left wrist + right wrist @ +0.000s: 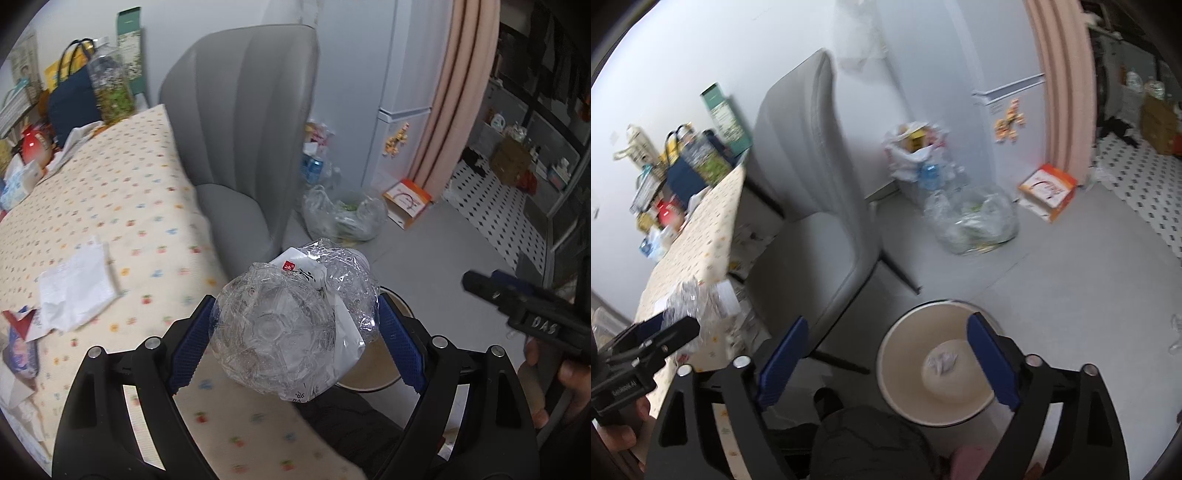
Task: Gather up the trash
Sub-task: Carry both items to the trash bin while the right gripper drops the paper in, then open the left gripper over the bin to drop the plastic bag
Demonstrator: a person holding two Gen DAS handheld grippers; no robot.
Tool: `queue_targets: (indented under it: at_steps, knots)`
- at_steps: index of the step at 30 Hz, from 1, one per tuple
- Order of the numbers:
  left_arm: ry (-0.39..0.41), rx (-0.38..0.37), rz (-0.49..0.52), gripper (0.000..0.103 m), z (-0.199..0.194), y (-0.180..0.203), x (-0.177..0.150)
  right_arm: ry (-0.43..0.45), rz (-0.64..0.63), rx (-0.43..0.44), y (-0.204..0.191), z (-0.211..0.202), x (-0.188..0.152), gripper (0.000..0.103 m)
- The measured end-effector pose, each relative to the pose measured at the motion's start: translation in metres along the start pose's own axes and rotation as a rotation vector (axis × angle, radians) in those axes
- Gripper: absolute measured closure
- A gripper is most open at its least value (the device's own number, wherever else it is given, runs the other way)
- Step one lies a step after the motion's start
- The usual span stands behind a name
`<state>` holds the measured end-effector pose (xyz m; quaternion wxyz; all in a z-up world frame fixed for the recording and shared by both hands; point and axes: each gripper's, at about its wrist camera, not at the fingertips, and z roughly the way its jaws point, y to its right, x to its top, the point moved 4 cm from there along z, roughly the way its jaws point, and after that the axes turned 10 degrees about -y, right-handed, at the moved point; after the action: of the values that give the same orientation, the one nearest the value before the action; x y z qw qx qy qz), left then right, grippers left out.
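Pinching a crushed clear bottle [291, 325] across its middle above the table [110, 206] edge, the left gripper [295, 332] is holding something light, springy and slippery, while the right gripper [886, 358] is hanging empty, jaws apart, over the bin [897, 398].

Your left gripper [291, 332] clamps a crushed clear plastic bottle [280, 325], glossy and crinkled, with a white paper label. Its blue finger pads [188, 350] look ribbed and rubbery. Below your right gripper [886, 354]: a round cream bin [897, 391], smooth matt inside, holding crumpled white paper [942, 362].
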<state>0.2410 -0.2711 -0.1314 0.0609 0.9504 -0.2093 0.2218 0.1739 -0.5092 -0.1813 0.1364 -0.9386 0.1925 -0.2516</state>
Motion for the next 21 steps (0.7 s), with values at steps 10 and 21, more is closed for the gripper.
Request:
queue_targets:
  at_steps: [10, 21]
  knots:
    - [-0.032, -0.055, 0.094, 0.013, 0.024, 0.062, 0.018, 0.093, 0.069, -0.071, 0.052, -0.048, 0.013, 0.008]
    - [-0.01, -0.073, 0.043, 0.006, 0.012, 0.054, 0.015, 0.083, 0.083, -0.07, 0.059, -0.045, 0.009, 0.008]
